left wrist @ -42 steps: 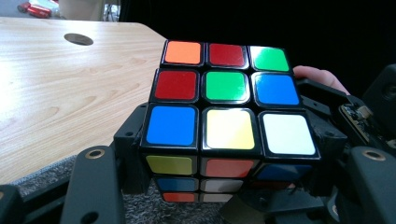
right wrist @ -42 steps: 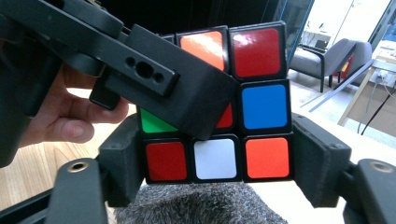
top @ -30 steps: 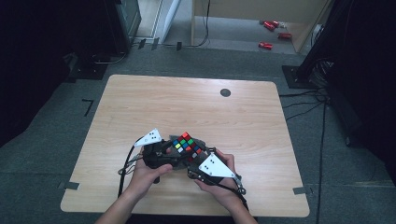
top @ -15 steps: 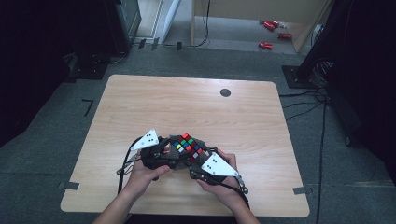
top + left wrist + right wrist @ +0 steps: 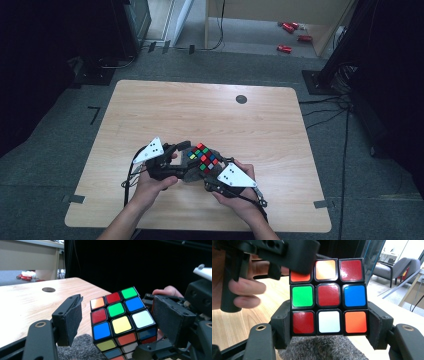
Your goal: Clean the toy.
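My right gripper (image 5: 329, 340) jaws pinch the puzzle cube (image 5: 328, 297) steady above the surface (image 5: 200, 110); my left gripper (image 5: 120, 322) jaws, just opening, stand spread around it for a new hold.

A person's hands are reaching in from six o'clock over the wooden desk (image 5: 150, 110), each gripping a tool. The left tool (image 5: 181, 150) and right tool (image 5: 215, 167) are meeting at a scrambled colour cube (image 5: 204, 158) between them, near the desk's six o'clock edge.

high view looks down from above the table (image 5: 150, 105); both gripper views sit close, sharing the cube (image 5: 120, 322).
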